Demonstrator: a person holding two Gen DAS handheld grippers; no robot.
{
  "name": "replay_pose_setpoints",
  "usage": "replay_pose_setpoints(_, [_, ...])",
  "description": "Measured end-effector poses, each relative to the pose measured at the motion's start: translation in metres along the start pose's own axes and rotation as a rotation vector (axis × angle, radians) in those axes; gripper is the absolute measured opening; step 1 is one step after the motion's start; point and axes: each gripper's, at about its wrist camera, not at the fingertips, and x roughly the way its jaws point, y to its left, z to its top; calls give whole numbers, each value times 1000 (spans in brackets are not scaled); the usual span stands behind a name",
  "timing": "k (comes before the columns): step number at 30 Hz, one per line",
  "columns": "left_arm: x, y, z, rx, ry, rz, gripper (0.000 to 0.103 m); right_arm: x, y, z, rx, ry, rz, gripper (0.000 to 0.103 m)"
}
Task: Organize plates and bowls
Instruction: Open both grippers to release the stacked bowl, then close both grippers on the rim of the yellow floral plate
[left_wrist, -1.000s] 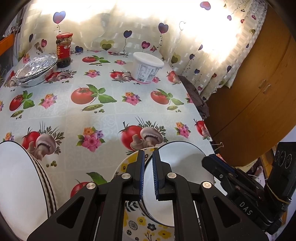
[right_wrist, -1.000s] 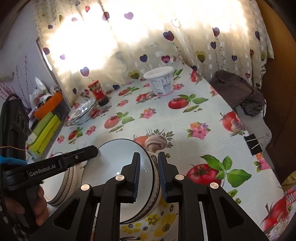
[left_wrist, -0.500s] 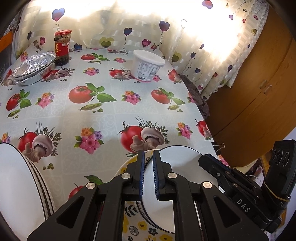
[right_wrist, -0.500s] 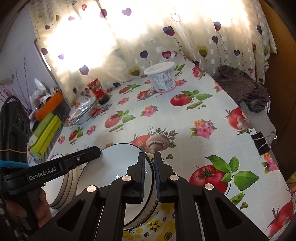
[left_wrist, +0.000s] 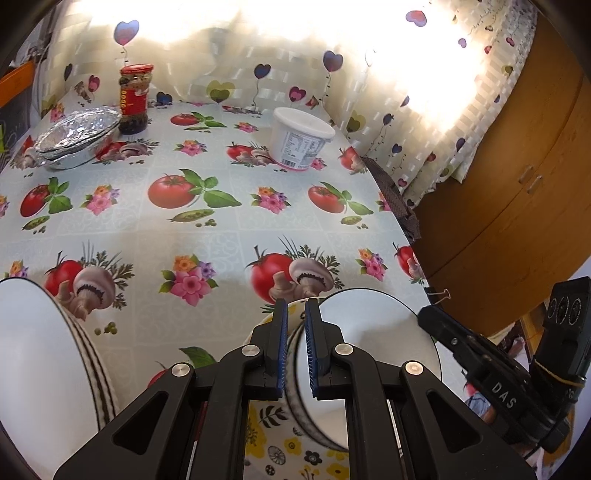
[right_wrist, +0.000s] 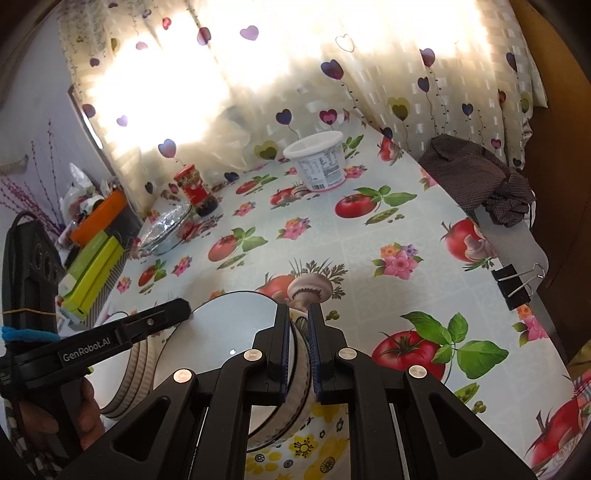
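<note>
A white bowl (left_wrist: 369, 347) with a striped outer wall sits over a plate with yellow flowers (left_wrist: 291, 454) at the table's near edge. My left gripper (left_wrist: 296, 308) is shut on the bowl's left rim. On the opposite rim my right gripper (right_wrist: 298, 314) is shut on the same bowl (right_wrist: 229, 332), with the flowered plate (right_wrist: 314, 450) below. I cannot tell whether the bowl rests on the plate or hangs just above it. A stack of white bowls with brown stripes (left_wrist: 40, 369) stands to the left, and the same stack (right_wrist: 129, 369) shows in the right wrist view.
Farther back on the tomato-print tablecloth stand a white plastic tub (left_wrist: 301, 140), a red-lidded jar (left_wrist: 133, 99) and a foil-covered dish (left_wrist: 74, 136). A brown cloth (right_wrist: 476, 177) and a binder clip (right_wrist: 513, 288) lie at the right edge. Green boxes (right_wrist: 92, 273) sit at the left.
My right gripper's jaws, which stood apart around the bowl's rim, have closed on it. The left gripper has kept its grip. Both hands barely moved.
</note>
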Motion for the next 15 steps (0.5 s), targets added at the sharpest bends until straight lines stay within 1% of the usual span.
replay_pose_setpoints(1, [-3, 2, -1, -5, -9, 3, 9, -2, -2, 0, 5, -3, 0, 11])
replay_pose_setpoints(3, [-9, 5, -3, -10, -20, 1, 10, -8, -5, -1, 11, -10, -5, 15])
replay_pose_setpoints(5, [-15, 8, -6, -16, -37, -5, 13, -12, -8, -3, 10, -13, -8, 19])
replay_pose_setpoints(7, [-20, 12, -11, -19, -50, -6, 23, -18, -10, -5, 5, -20, -13, 23])
replay_pose_setpoints(10, [-24, 18, -20, -20, -50, -3, 30, -24, -15, -10, -11, -28, -29, 30])
replay_pose_setpoints(13, [-25, 23, -31, -16, -46, 24, 31, -27, -23, -15, -10, -27, -51, 36])
replay_pose_setpoints(15, [-25, 26, -36, -18, -40, 31, 31, -28, -27, -20, -17, -25, -69, 38])
